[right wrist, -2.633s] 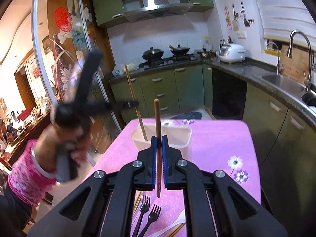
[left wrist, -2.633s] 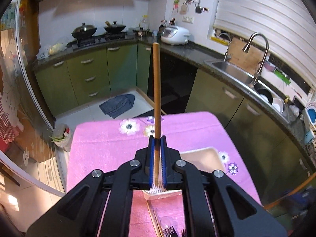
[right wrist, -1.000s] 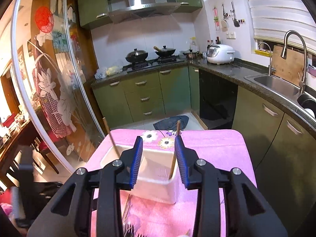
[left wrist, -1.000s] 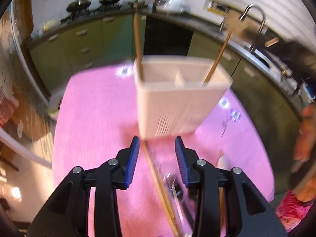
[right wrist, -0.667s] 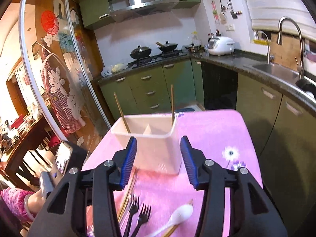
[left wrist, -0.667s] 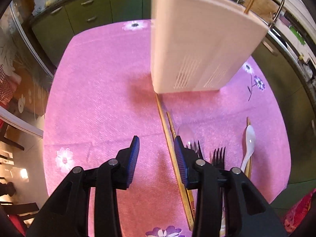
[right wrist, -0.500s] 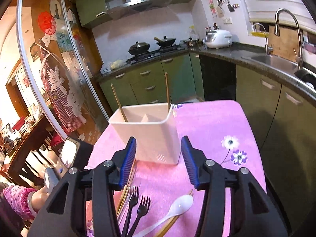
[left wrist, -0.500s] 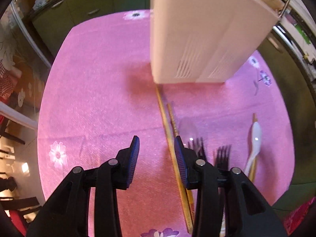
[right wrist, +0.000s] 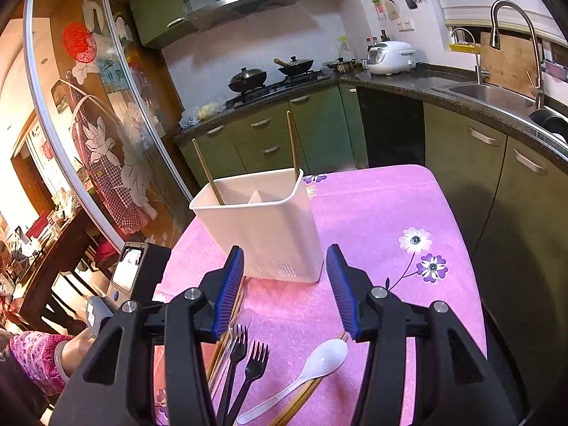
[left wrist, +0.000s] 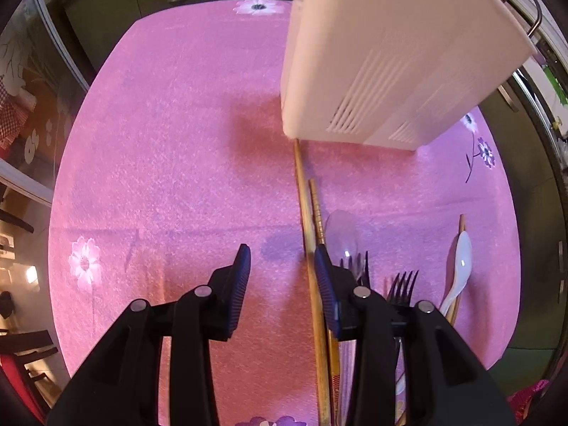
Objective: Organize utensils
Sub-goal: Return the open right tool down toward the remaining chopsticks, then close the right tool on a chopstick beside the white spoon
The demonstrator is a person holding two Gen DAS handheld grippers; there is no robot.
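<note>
Left hand-held gripper [left wrist: 282, 259] steeply downward, agape

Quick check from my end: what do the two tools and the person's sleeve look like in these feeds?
Both the left tool and the right tool are matte black plastic, with angular linkage arms joined by round silver pins. Each finger carries a ribbed blue pad. No cables or markings show. In the right wrist view the back of the other tool holds a small lit screen, and the person wears a pink patterned sleeve.
</note>
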